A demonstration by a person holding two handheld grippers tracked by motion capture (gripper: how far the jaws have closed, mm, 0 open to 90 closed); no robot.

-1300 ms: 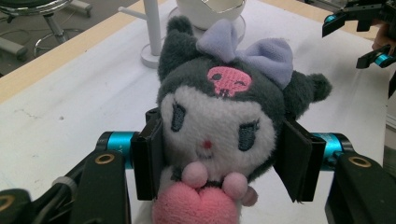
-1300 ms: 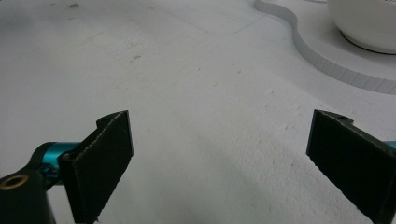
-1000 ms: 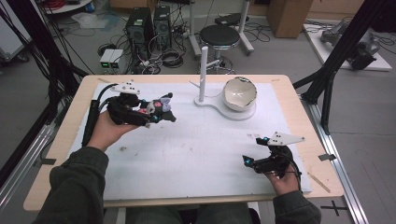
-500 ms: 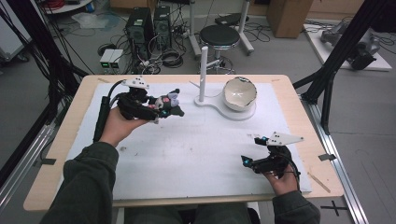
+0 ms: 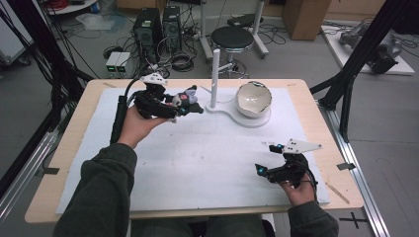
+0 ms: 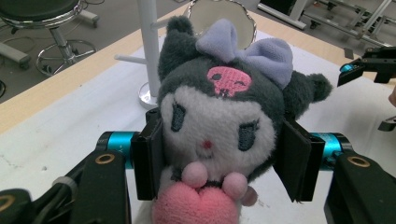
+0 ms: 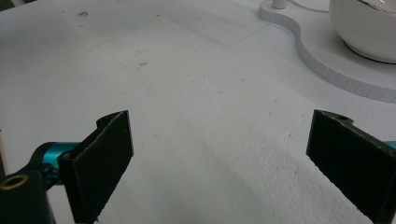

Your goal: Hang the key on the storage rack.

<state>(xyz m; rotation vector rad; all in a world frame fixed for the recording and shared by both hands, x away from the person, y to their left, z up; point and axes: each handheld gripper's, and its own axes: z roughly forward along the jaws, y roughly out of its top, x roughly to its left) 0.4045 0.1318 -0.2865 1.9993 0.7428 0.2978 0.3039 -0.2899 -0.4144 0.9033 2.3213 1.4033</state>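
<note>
One plush toy (image 6: pixel 219 135), two claws.

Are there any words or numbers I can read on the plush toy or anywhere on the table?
No readable words or numbers.
Plush toy: a pink skull sign on its forehead, no letters.
Left hand-held gripper: tiny marks on its blue part, too small to read.
White stand and bowl: no text.

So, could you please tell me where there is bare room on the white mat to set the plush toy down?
The broad middle of the white mat is bare, between the left tongs gripping the dark plush toy with the lilac bow and the open right tongs. The far side is crowded: the white stand with its upright post and the white bowl.
</note>
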